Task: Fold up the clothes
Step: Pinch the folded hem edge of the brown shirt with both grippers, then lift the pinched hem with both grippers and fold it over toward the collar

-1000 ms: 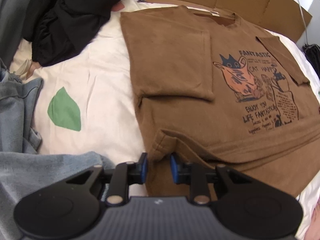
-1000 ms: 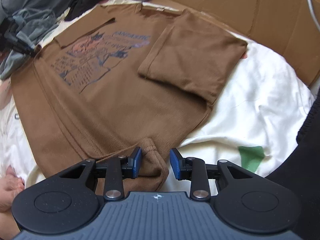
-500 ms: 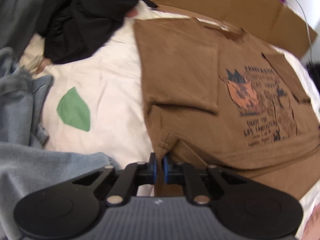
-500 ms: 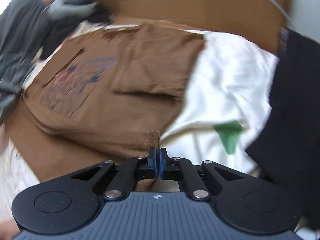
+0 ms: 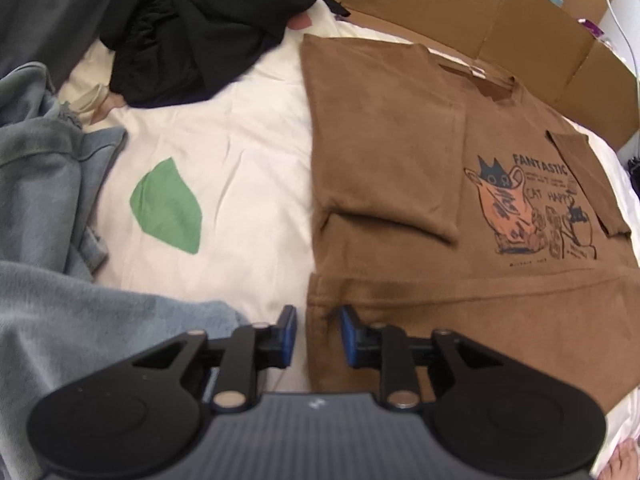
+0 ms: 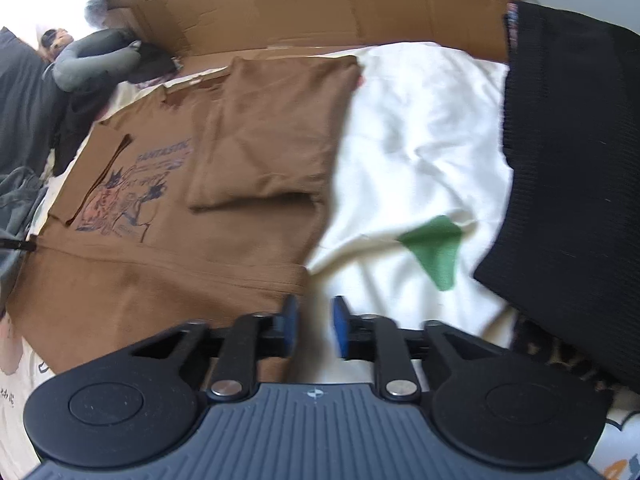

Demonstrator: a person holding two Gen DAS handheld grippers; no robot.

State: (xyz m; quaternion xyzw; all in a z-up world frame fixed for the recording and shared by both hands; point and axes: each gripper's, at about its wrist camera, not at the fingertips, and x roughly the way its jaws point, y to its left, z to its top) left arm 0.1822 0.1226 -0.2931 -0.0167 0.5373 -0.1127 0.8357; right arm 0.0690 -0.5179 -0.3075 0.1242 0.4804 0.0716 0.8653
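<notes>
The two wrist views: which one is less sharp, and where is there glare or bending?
Left wrist view: the print on the brown T-shirt is readable, slightly soft; the cardboard edge bows. Right wrist view: more smeared, the print unreadable; the white sheet is pale and washed out; the top left corner is overexposed.

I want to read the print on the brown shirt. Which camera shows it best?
The left wrist view: the cat print on the brown T-shirt is legible there, reading "FANTASTIC". In the right wrist view the same print sits far left, smaller, skewed and blurred.
</notes>
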